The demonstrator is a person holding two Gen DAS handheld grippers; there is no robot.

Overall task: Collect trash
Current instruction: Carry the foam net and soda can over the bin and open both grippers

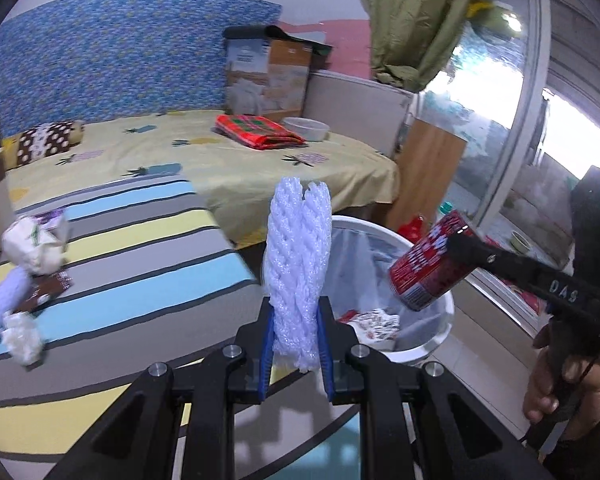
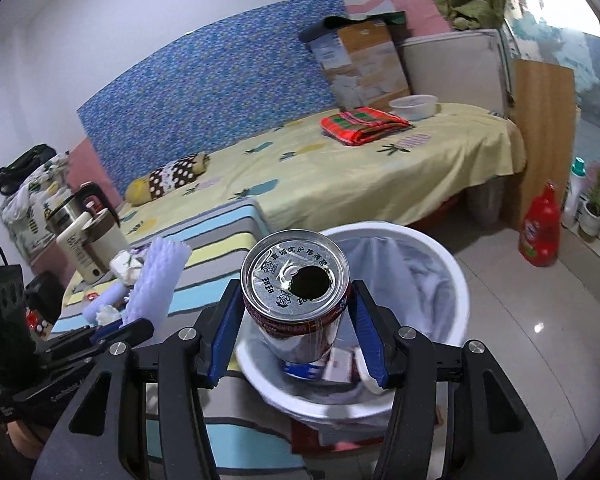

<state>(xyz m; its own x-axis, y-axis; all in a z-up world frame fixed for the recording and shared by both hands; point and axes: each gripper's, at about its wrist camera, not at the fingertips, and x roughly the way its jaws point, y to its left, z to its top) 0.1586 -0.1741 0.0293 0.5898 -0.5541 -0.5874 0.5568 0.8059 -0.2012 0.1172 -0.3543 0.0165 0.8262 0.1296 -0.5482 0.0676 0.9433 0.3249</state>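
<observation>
1. Only the right wrist view shows the can's point(image 2: 296, 300) punched silver top, a kettle point(image 2: 86, 240) and a red bottle point(image 2: 540, 226); the left wrist view shows the can's red side.
2. A striped table point(image 1: 140, 240) carries crumpled wrappers point(image 1: 36, 244); behind it stands a yellow bed point(image 1: 220, 160).
3. The left gripper point(image 1: 296, 344) has its jaws clamped on a white foam net sleeve point(image 1: 298, 260), upright beside the white trash bin point(image 1: 424, 344).
4. The right gripper point(image 2: 296, 324) has its jaws clamped on the can, above the bin.

my right hand-held gripper point(image 1: 456, 240): white letters "DAS" on its black finger | can point(image 2: 296, 276) I hold: ring of Chinese characters around the lid, too small to read surely | nothing else legible
</observation>
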